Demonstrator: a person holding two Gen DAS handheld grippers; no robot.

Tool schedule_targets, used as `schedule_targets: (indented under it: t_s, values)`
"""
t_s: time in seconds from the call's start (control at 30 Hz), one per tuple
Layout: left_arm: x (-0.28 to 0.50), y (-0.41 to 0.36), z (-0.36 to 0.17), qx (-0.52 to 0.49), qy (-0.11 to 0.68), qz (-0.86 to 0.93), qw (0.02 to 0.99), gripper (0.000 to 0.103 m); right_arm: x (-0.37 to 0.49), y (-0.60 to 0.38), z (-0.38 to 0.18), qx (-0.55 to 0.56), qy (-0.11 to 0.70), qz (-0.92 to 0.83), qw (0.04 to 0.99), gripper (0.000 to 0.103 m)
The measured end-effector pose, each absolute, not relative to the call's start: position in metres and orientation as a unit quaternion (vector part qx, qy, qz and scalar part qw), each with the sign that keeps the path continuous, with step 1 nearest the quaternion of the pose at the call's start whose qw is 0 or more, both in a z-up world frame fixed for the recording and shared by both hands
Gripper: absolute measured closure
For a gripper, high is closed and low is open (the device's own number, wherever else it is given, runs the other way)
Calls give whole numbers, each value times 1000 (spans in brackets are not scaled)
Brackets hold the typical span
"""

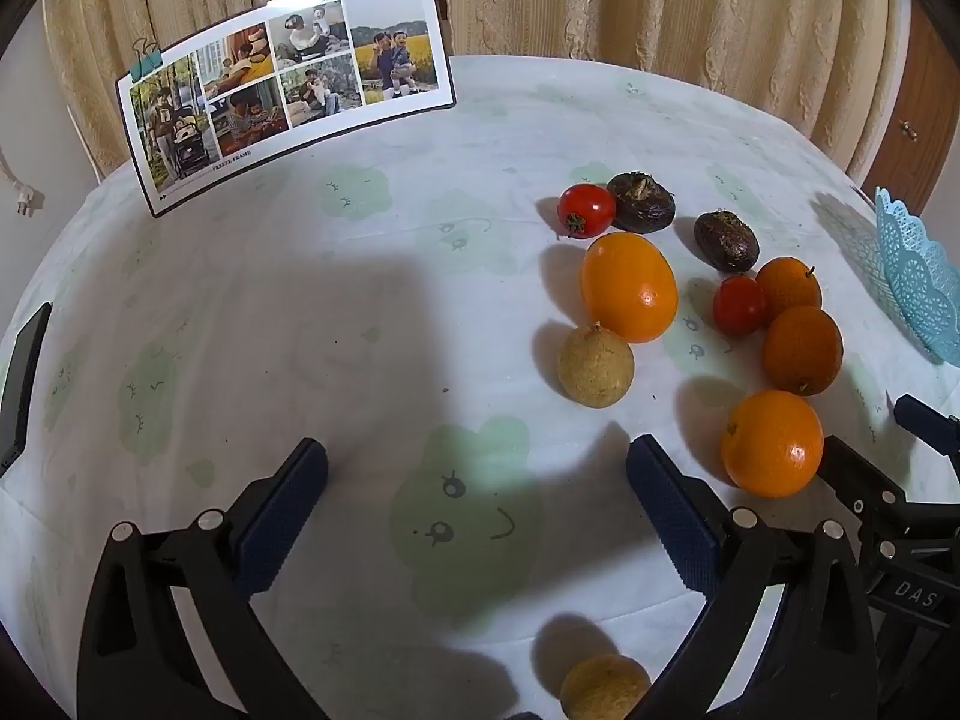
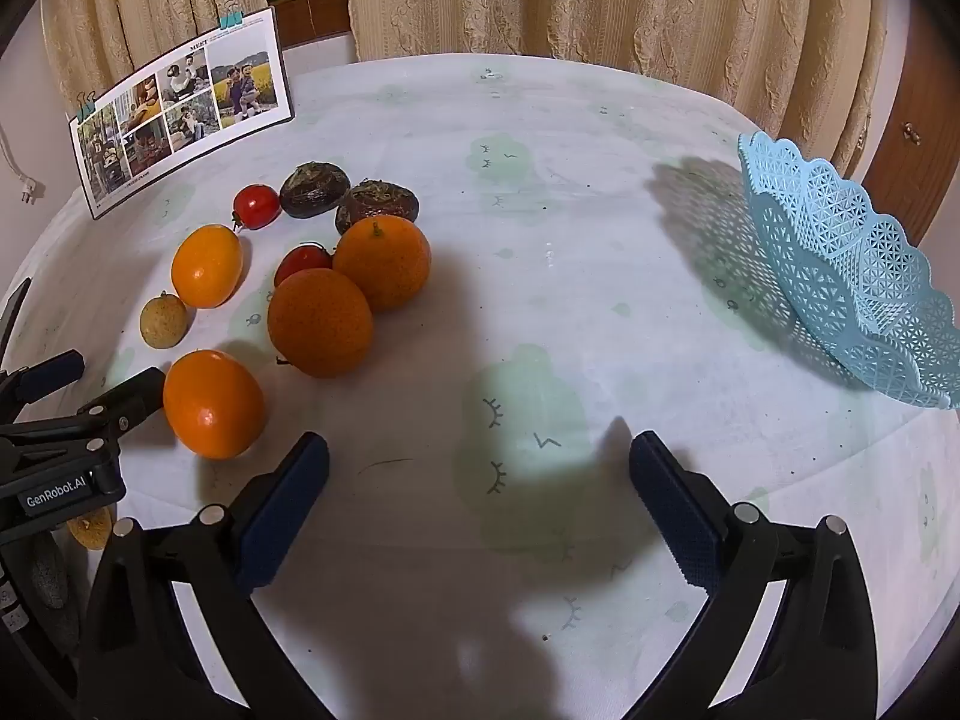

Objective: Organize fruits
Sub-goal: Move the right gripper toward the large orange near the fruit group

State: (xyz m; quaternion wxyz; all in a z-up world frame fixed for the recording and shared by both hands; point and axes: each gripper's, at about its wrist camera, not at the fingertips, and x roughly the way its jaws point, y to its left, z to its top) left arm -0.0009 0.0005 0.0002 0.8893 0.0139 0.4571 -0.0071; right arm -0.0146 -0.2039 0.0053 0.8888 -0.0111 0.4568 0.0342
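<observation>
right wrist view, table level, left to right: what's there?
photo board → small tan fruit → fruit cluster → bare tablecloth → blue basket

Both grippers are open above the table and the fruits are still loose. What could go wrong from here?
1. The round fruits lie close together; closing on the nearest orange may knock the dull orange behind it and set it rolling.
2. The blue basket sits at the table's far right, near the edge, so a hard drop might push it off.
3. The small cherry tomato, wedged between the oranges, is hard to grasp cleanly.
</observation>
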Motion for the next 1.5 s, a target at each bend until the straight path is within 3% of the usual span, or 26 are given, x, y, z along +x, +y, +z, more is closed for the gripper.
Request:
schedule_targets:
  t_s: [1.5]
  values:
    - [-4, 37, 25, -28, 424, -12, 905, 5, -21, -196, 9, -25, 479, 67, 875, 2]
